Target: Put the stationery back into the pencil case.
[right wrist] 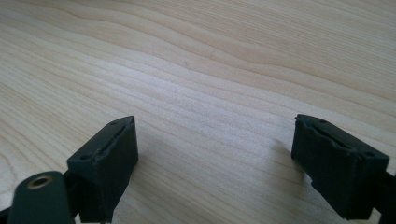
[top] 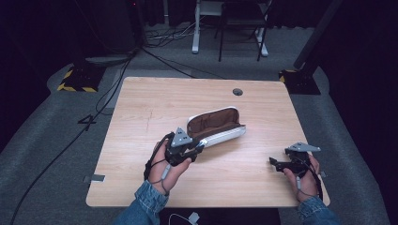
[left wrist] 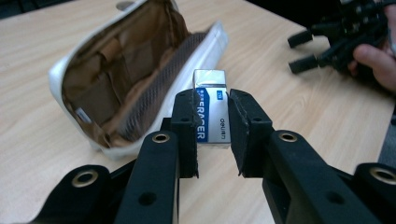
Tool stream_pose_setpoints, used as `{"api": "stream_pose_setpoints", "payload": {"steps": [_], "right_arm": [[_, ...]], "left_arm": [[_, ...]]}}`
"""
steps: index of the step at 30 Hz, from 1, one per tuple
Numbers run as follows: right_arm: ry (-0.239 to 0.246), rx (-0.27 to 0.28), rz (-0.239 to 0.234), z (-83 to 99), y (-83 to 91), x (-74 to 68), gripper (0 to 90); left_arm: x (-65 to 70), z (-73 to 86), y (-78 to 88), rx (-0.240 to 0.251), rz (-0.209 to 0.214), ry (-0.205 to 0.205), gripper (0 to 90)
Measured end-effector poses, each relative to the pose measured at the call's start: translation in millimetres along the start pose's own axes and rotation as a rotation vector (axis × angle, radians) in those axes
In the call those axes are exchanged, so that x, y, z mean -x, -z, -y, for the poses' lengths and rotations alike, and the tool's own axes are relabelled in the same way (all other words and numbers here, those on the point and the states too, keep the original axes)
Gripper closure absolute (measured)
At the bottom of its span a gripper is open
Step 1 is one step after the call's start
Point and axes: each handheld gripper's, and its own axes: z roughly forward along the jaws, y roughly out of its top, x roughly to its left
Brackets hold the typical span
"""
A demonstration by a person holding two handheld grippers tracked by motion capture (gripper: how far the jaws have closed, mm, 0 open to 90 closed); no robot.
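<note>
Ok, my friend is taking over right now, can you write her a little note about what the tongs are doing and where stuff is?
Left tongs: shut on the eraser, held beside the open pencil case.
Right tongs: open, holding nothing, over bare table near the right edge.
Pencil case lies mid-table, unzipped, brown lining showing.
Done: eraser gripped.
Left, probably: put the eraser into the case, maybe zip it shut.

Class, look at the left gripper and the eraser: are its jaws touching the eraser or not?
Touching. The left gripper view shows the left gripper with both jaws pressed flat against the sides of the eraser, no gap on either side.
</note>
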Motion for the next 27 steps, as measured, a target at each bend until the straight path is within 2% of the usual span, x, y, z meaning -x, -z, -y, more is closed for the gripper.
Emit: {"api": "stream_pose_setpoints", "payload": {"steps": [4,12,19,27], "right_arm": [[0.000,0.000,0.000,0.0,0.0,0.0,14.9],[0.000,0.000,0.000,0.0,0.0,0.0,14.9],[0.000,0.000,0.000,0.0,0.0,0.0,14.9],[0.000,0.000,0.000,0.0,0.0,0.0,14.9]], "left_arm": [[-4.8,-11.6,-5.8,0.009,-0.014,-0.001,72.7],[-10.9,-31.6,-21.8,-0.006,-0.020,-0.024,72.7],[-17.4,-43.9,-34.2,-0.010,-0.036,-0.033,72.7],[-28.8,-53.9,-54.7,-0.008,-0.040,-0.008,72.7]]}}
